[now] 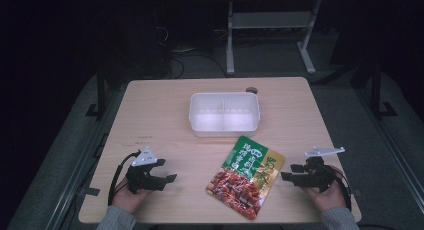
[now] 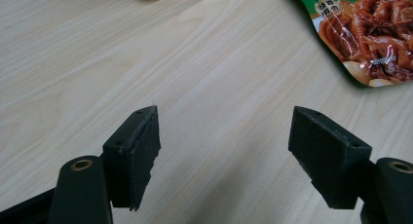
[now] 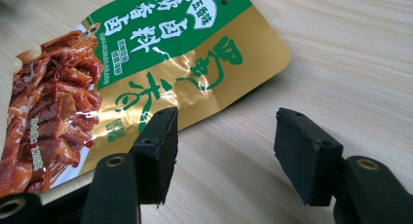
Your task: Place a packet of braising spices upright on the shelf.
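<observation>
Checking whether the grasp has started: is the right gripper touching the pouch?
Apart. The right gripper view shows the right gripper open, bare table between its jaws, the pouch lying beyond them.

Container, pouch, wooden table

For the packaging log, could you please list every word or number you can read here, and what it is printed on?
"五香味": white badge near the top of the snack pouch, right gripper view.
"卤料": green band, same pouch; the characters before it are cut off.
Large green characters on the gold panel: too stylised to read.
Small print along the pouch edge: too blurred.
White container, table: no text.
</observation>
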